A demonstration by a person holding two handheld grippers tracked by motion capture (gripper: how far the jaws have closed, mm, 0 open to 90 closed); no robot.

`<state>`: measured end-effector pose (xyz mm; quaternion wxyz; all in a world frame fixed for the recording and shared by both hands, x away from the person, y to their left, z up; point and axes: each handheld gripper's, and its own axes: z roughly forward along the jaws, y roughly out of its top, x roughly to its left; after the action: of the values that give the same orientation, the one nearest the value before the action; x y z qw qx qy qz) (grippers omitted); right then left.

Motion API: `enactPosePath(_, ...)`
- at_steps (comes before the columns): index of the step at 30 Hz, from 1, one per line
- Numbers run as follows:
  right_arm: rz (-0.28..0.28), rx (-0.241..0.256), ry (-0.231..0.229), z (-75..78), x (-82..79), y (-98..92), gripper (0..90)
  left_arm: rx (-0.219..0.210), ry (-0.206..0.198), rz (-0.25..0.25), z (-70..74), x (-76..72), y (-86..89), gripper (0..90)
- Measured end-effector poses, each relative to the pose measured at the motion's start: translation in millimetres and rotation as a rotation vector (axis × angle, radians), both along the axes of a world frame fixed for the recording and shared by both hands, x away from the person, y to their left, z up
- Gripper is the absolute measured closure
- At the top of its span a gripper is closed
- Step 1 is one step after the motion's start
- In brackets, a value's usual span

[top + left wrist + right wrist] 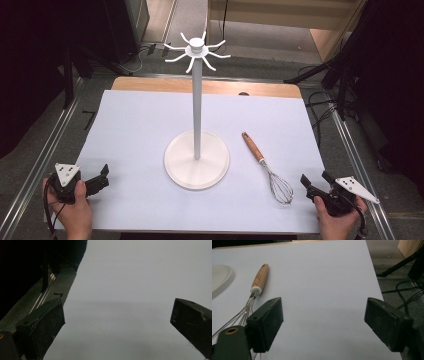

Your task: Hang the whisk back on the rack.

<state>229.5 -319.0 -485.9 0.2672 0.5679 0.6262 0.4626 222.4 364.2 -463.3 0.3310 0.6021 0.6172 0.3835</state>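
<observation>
A white hook stand (pixel 197 150) rises from a round base in the middle of the white sheet, its curved hooks (pixel 196 49) at the top. To its right lies a wire whisk (pixel 267 167) with a wooden handle (pixel 260 278), wires toward me. My left gripper (pixel 102 179) rests open at the sheet's near left corner, held by a hand; nothing lies between its jaws, as the left gripper view (pixel 117 322) confirms. My right gripper (pixel 312 186) is open at the near right, just right of the whisk's wires (pixel 244 315), its jaws (pixel 323 322) wide apart over bare sheet.
The white sheet (pixel 140 125) covers a wooden table (pixel 150 84) whose far edge shows bare. Metal rails (pixel 37 165) run along both sides. Dark stands and cables (pixel 345 95) crowd the floor at the right and back left.
</observation>
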Motion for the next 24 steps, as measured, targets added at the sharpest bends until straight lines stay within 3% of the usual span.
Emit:
enactPosePath(5, -0.009, -0.008, -0.001, 1.2, 0.8, 0.4, 20.5, 0.004, 0.001, 0.003, -0.1, 0.3, -0.6, 0.2)
enactPosePath(8, -0.024, -0.029, 0.011, 4.1, 3.2, 1.6, 29.7, 0.016, 0.005, 0.000, 0.0, 0.2, -1.4, 0.2)
enactPosePath(12, -0.011, -0.028, 0.053, 7.5, 7.7, 3.4, 32.0, 0.018, 0.005, -0.001, -0.1, 0.3, -1.8, 0.2)
enactPosePath(21, 0.022, -0.109, 0.129, 23.3, 18.7, 10.3, 37.2, 0.018, 0.005, 0.000, -0.1, 0.4, -1.7, 0.2)
enactPosePath(24, 0.044, -0.125, 0.203, 24.6, 28.4, 12.5, 36.5, 0.016, 0.005, -0.001, 0.0, 0.2, -1.5, 0.2)
